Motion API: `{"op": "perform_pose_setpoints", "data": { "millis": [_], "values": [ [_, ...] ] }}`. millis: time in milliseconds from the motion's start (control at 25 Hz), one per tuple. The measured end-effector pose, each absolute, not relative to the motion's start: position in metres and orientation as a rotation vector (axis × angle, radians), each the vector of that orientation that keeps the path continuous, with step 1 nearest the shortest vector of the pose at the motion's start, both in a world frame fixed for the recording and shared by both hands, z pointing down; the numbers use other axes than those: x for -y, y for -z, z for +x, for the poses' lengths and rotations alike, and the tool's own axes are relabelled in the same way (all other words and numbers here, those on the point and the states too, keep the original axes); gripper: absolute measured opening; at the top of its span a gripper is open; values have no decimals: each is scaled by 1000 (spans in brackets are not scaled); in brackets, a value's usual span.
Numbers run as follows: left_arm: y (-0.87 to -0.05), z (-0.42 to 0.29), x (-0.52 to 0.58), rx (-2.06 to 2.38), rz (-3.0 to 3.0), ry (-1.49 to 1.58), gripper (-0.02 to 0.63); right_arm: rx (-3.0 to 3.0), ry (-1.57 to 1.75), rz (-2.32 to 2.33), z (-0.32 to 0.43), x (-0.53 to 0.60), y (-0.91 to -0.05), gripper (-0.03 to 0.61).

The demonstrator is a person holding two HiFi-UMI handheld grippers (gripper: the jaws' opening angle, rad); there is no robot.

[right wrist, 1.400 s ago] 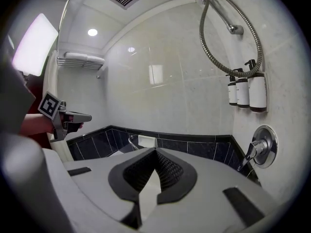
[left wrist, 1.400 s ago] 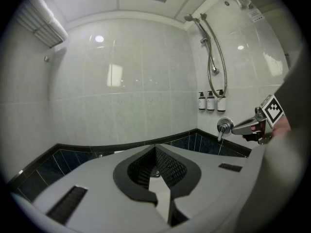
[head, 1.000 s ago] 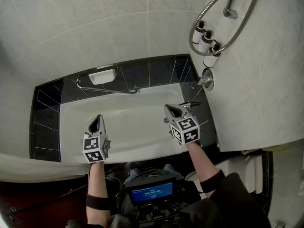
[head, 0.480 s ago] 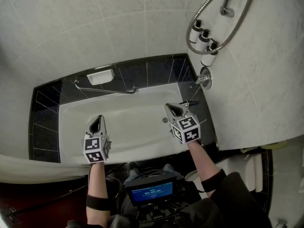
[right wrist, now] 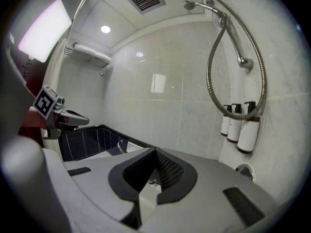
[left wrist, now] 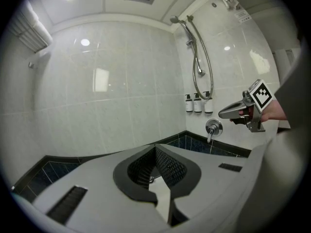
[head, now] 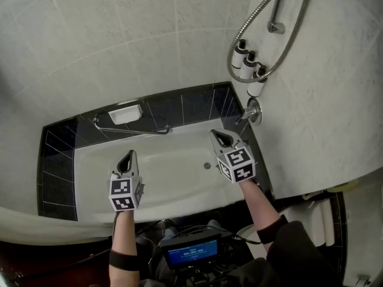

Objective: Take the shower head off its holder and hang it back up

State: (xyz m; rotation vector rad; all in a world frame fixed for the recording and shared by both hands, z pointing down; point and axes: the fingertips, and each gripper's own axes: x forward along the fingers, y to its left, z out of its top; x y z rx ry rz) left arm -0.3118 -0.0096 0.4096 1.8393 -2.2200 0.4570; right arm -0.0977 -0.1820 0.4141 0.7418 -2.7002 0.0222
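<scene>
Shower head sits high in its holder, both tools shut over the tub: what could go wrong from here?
The right tool is shut; reaching the shower head that way could knock it rather than grip it. The hose loops down by the dispenser bottles, so pulling the head out may drag the hose across them.

White bathtub point(head: 167, 169), dark glossy tile surround point(head: 57, 154) with pale grout lines, off-white speckled wall tiles point(head: 131, 52), chrome hose point(head: 292, 39), white bottles point(head: 248, 61) black caps, grey left gripper point(head: 127, 157) and right gripper point(head: 217, 136) carry black-and-white square-marker cubes
</scene>
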Motion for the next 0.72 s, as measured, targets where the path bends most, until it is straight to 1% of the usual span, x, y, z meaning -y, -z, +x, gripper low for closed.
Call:
{"op": "perform_pose_setpoints", "data": {
  "millis": [200,360,560,720],
  "values": [
    [-374,-304,44,2218,1935,-464,0,2725,196,840,-93,218,-345,26],
    [-334,-297,79,2232,2029,-453,0,2771,348,929,-90,242,-266,43],
    [-270,-291,121,2257,2138,-424,0,2792,534,1035,-83,270,-171,94],
    [-224,-277,148,2257,2227,-405,0,2770,698,1144,-74,288,-98,98]
  ]
}}
